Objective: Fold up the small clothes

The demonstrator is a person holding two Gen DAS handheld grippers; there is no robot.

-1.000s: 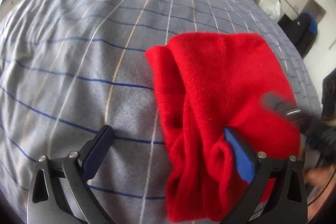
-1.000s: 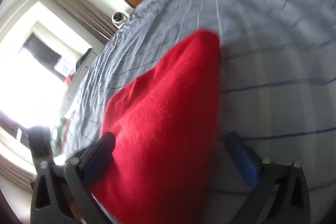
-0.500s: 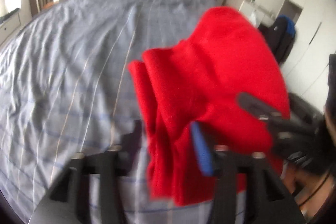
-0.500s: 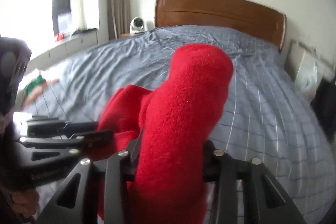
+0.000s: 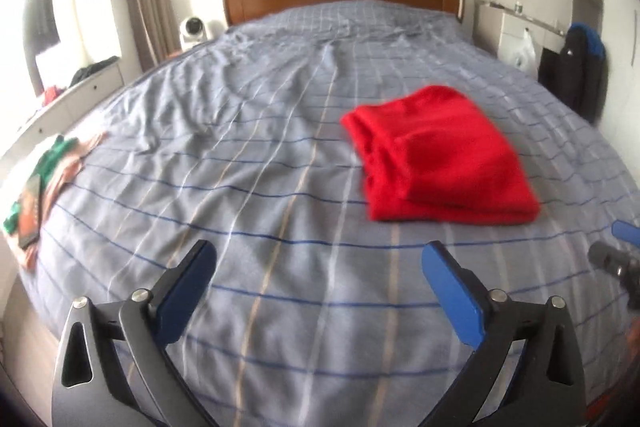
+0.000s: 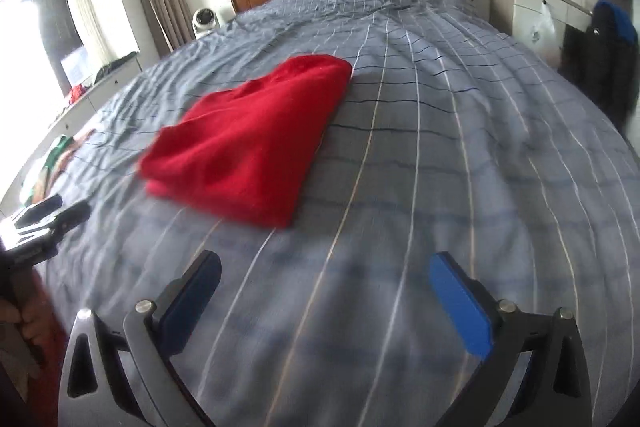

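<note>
Red garment [image 5: 436, 155] folded flat on bed [image 5: 256, 155], right of centre in left view, touched by neither left gripper [image 5: 318, 281] nor right gripper [image 6: 326, 291], both spread wide and empty; apparently unfolded clothes [image 5: 44, 171] at left edge likely left.

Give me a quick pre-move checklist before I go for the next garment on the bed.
1. Left hand-held gripper open and holding nothing: ok.
2. Right hand-held gripper open and holding nothing: ok.
3. Red garment folded and lying on the bedspread, apart from both hand-held grippers: ok.
4. Fold tidy: not ok, layered edges show loose on its left side in the left wrist view.
5. Next piece located: ok, the green and peach clothes lie at the bed's left edge.
6. How that pile is tangled or layered: cannot tell.
</note>
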